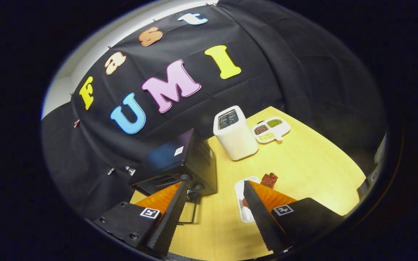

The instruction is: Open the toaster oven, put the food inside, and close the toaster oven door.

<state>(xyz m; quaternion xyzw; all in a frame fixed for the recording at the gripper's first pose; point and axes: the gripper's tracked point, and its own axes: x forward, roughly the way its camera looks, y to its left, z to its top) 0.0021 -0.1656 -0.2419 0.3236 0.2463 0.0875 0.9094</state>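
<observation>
The black toaster oven (180,161) stands on the wooden table (303,170) just beyond my left finger (172,214), its knobs (197,188) close to that fingertip. A dark thin frame, apparently the oven's door (188,214), reaches out low over the table beside that finger; I cannot tell how far it is open. The food, a reddish-brown strip (269,179), lies on a small white plate (241,192), partly hidden behind my right finger (261,214). My gripper (215,183) is open, held above the table, with only bare table between its fingers.
A white two-slot toaster (236,136) stands behind the oven's right side. Next to it lies a white divided dish (271,129) with beans and grains. Black cloth walls close in the back and left; the table's edge runs along the right.
</observation>
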